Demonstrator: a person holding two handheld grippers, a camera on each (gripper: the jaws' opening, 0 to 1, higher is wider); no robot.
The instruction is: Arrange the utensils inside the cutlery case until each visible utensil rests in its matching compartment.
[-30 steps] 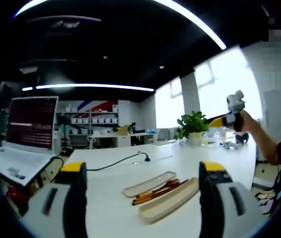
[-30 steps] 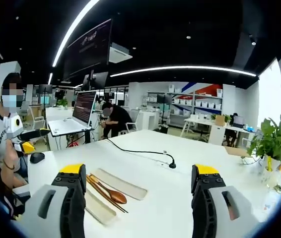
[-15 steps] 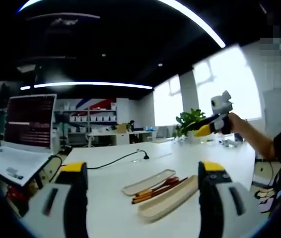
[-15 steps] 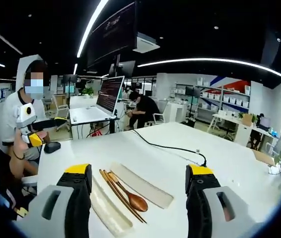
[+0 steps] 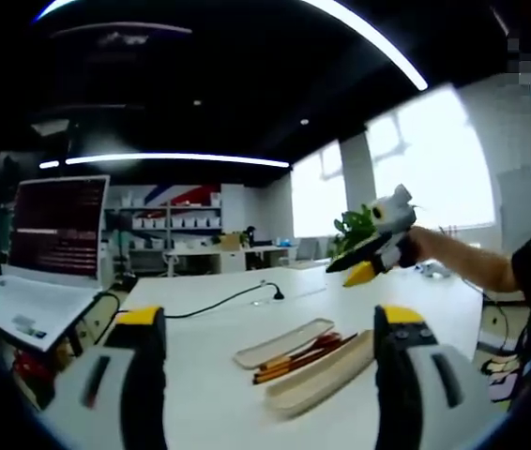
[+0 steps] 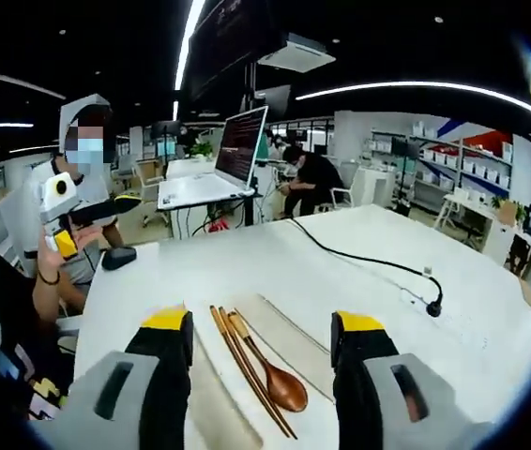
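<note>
Hovering above the white surface (image 6: 247,262), the right gripper (image 6: 261,323) held its fingers wide over the spoon (image 6: 270,370) and chopsticks (image 6: 242,361); left gripper (image 5: 270,323) fingers also wide.

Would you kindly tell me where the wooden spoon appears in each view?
Left gripper view: spoon lies right of centre, between two pale case halves.
Right gripper view: spoon lies bottom centre, between the jaws, beside chopsticks.
Shared landmark: black cable.
</note>
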